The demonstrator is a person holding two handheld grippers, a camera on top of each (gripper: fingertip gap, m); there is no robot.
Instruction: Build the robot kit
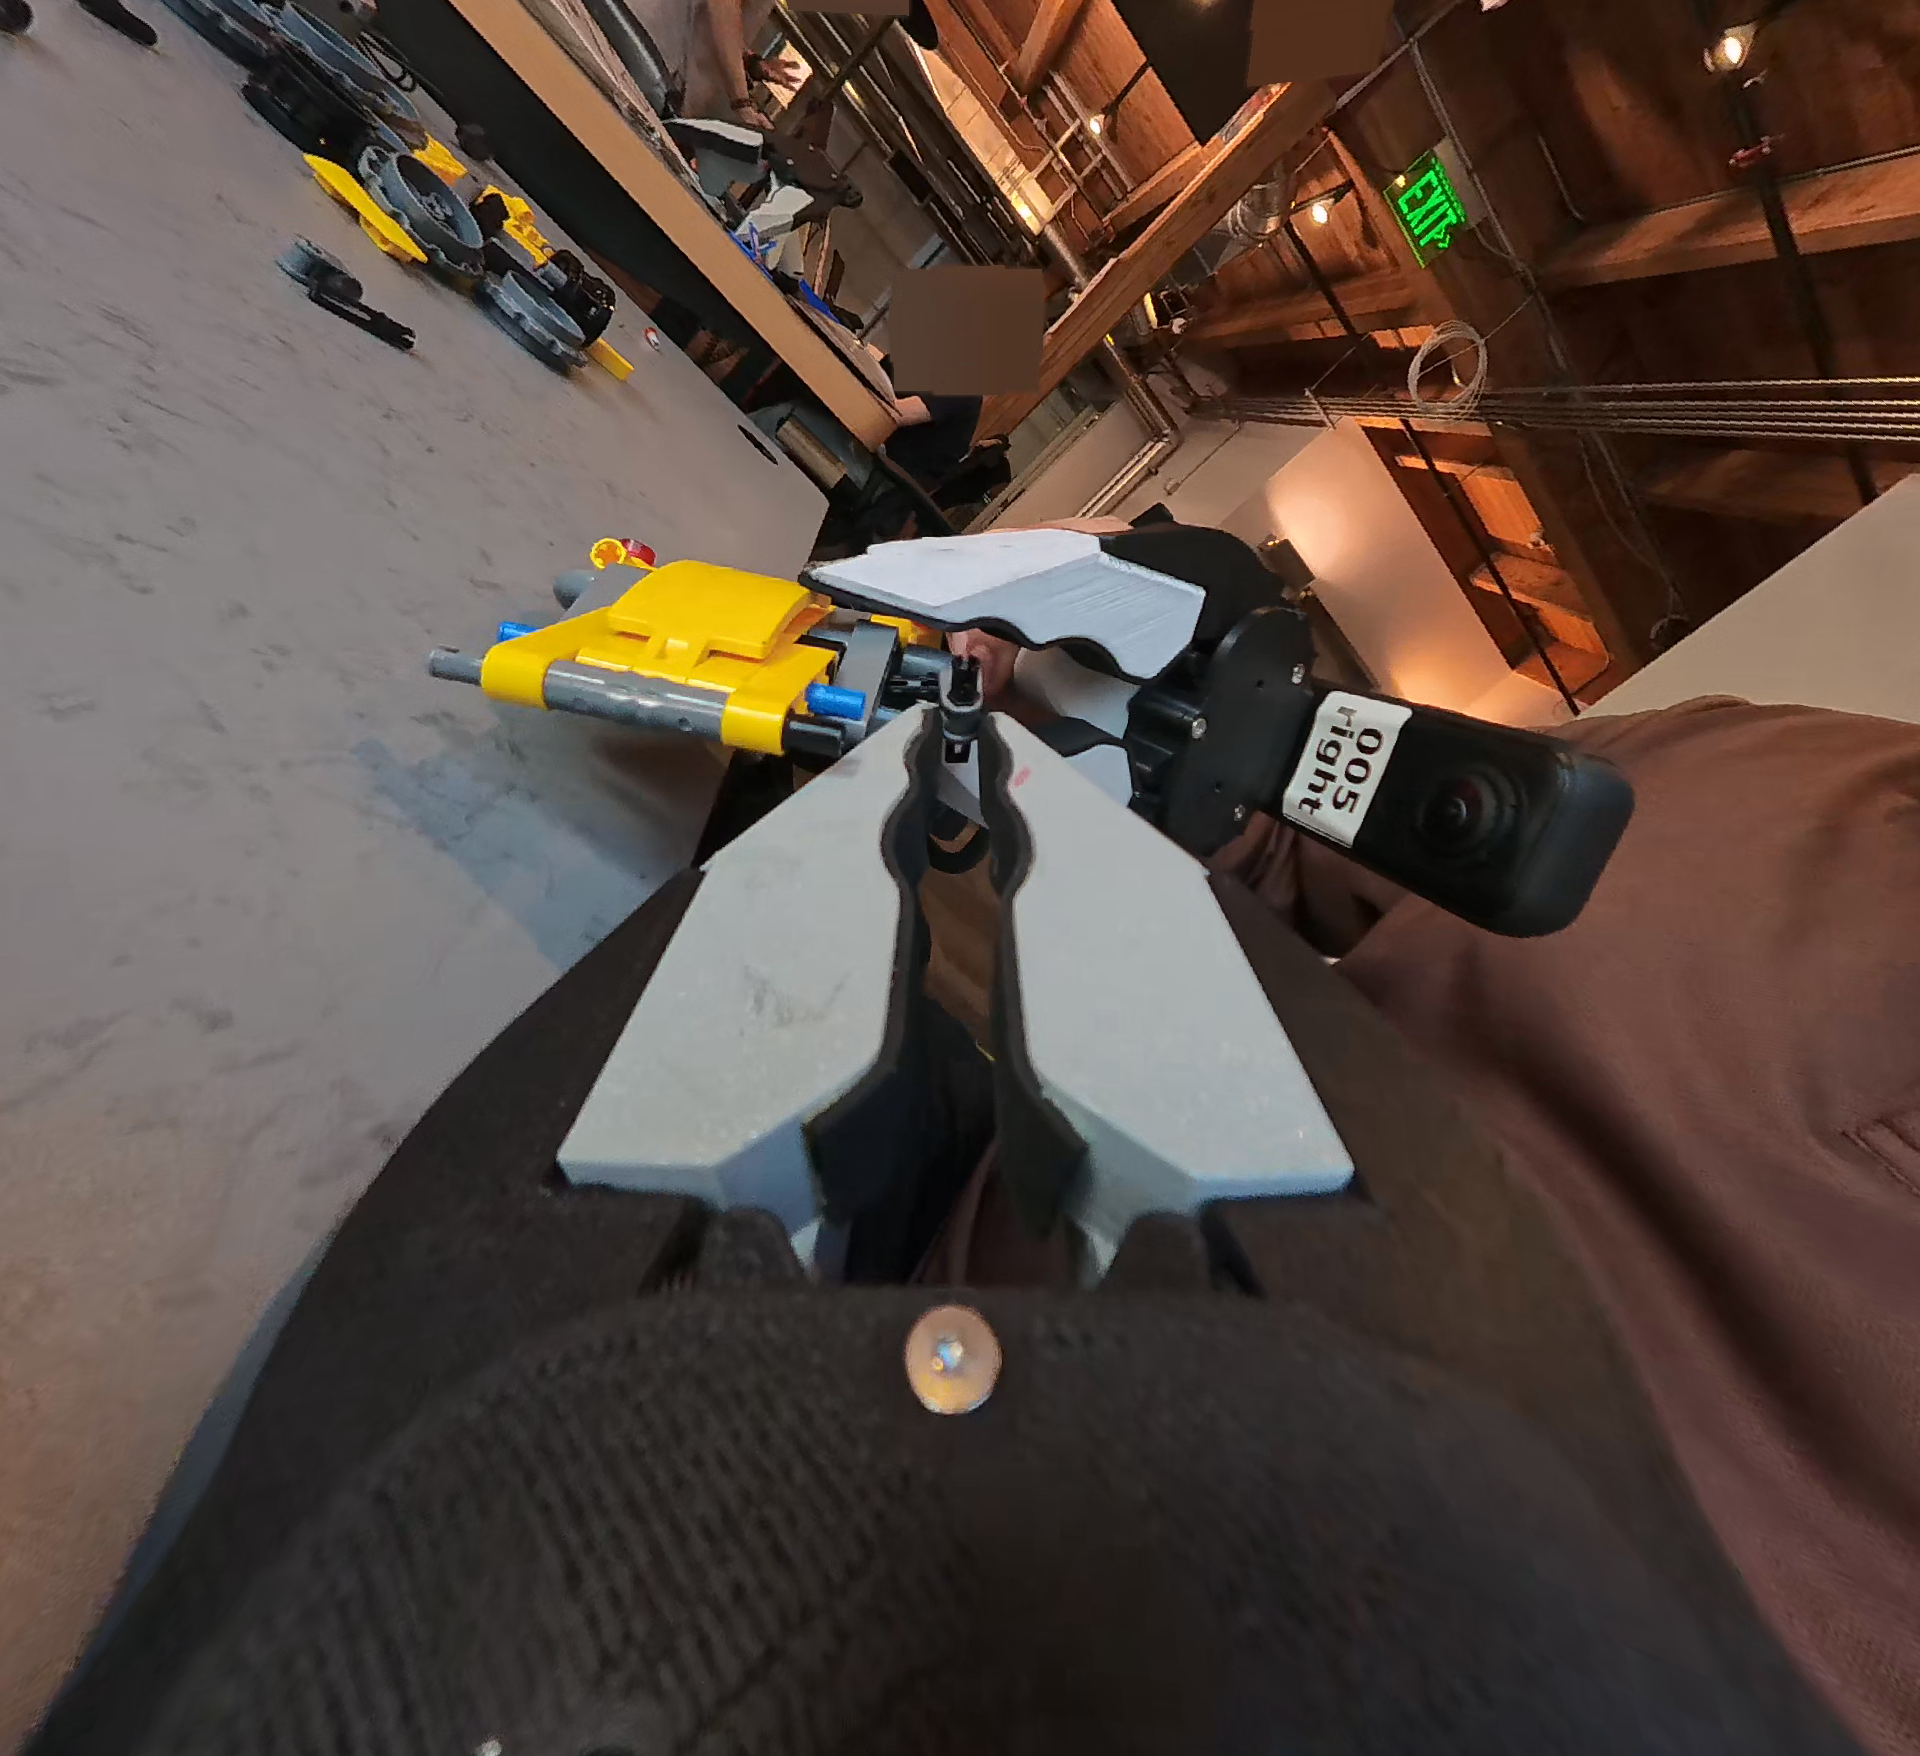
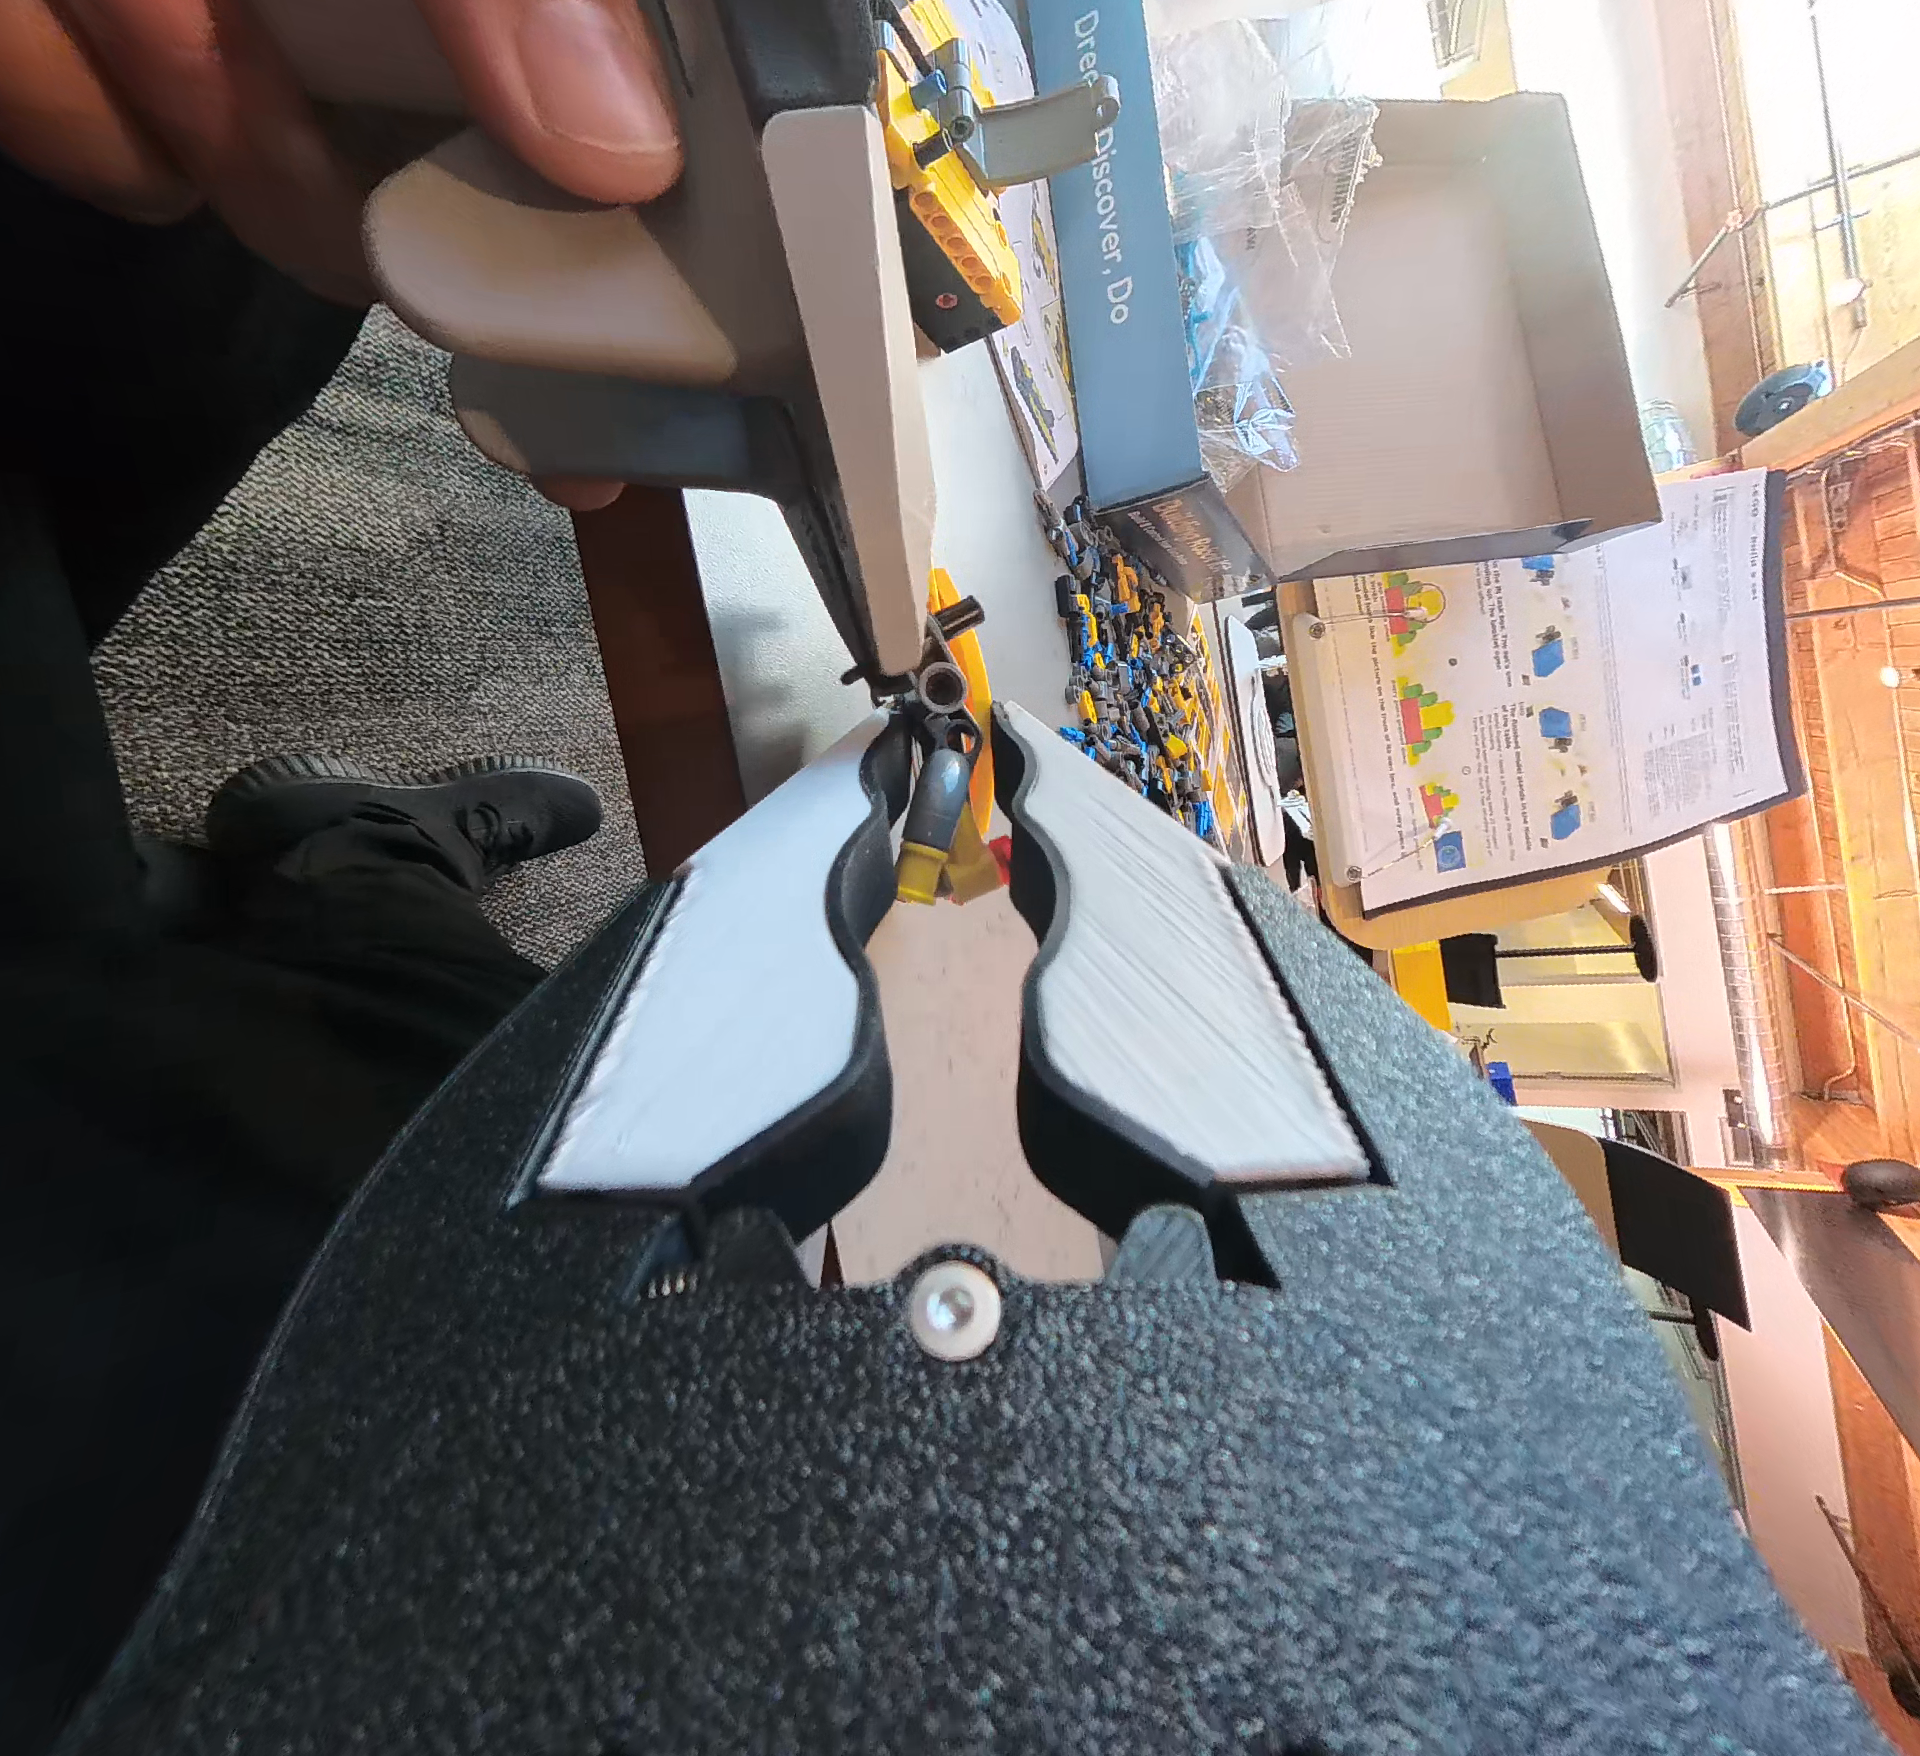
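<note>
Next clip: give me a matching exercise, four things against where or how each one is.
Things:
1. black pin
2. yellow model
3. white box
4. loose parts

Place or state:
A. lies open
B. heaped on the table
C. pinched in the left gripper
D. held by the right gripper

Pairs: 1-C, 2-D, 3-A, 4-B
</note>
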